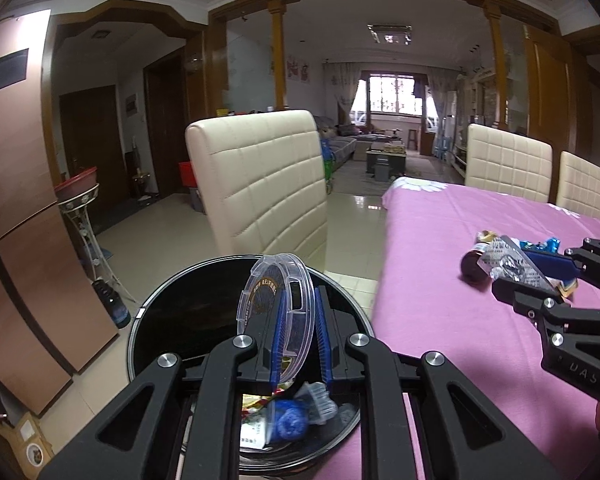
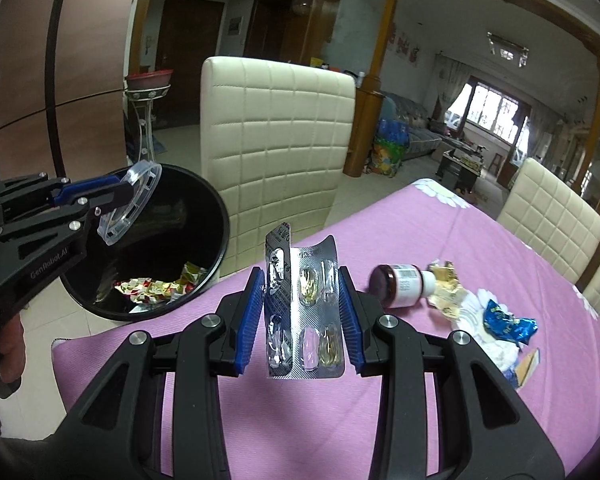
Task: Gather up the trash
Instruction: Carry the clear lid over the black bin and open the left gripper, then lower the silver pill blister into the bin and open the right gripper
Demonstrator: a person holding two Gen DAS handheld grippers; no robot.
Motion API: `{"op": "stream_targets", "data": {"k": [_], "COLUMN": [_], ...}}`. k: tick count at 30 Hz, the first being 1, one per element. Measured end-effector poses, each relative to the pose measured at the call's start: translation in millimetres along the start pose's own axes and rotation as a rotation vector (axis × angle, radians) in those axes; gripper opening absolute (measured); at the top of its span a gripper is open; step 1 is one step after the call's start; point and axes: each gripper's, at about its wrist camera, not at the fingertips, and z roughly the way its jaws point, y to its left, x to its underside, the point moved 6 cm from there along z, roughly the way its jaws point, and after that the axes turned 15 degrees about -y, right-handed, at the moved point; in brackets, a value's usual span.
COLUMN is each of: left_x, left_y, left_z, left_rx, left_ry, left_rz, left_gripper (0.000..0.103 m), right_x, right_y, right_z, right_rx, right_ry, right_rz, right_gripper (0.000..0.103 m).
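The left gripper (image 2: 112, 196) is showing "GenRobot.AI" on its black body. The right gripper (image 1: 540, 276) is showing the letters "DAS"; other print is staying too blurred to read.

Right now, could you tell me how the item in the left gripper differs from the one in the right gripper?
The left gripper holds a round clear plastic lid above the black bin; the right gripper holds a flat silver blister pack above the pink tablecloth. The lid is see-through, the pack opaque foil. Both are pinched on edge.

Bin (image 2: 204, 200) left of table (image 2: 440, 240); chair (image 2: 276, 136) behind; bottle (image 2: 400, 286) on table.
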Motion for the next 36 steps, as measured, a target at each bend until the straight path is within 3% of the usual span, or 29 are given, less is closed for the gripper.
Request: {"op": "stream_targets", "data": {"k": [17, 19, 21, 22, 28, 30, 36], "left_x": [13.3, 15.0, 15.1, 12.7, 10.5, 11.7, 11.3], "left_y": [23.8, 24.2, 27.1, 30.2, 26.2, 28.1, 52.5], "left_z": [13.8, 15.5, 14.5, 10.7, 2.4, 1.5, 0.3], "left_rx": [-0.033, -0.032, -0.036, -0.043, -0.081, -0.105, -0.164], "left_ry": [0.049, 0.07, 0.071, 0.051, 0.011, 0.011, 0.017], "left_rz": [-0.026, -0.038, -0.06, -0.067, -0.004, 0.013, -0.03], "left_gripper": [0.015, 0.022, 0.068, 0.072, 0.074, 0.079, 0.086], "right_x": [1.0, 0.3, 0.0, -0.5, -0.2, -0.1, -2.6], "right_y": [24.7, 23.0, 22.5, 22.8, 26.9, 28.8, 39.8], "right_z": [14.4, 14.7, 14.2, 14.0, 16.9, 19.4, 28.2], "right_rx": [-0.046, -0.046, -0.045, -0.046, -0.055, -0.058, -0.09], "right_ry": [0.015, 0.016, 0.017, 0.017, 0.023, 0.027, 0.041], "right_rz": [-0.017, -0.011, -0.008, -0.008, -0.011, -0.016, -0.018], "right_gripper": [0.038, 0.038, 0.038, 0.038, 0.038, 0.038, 0.038]}}
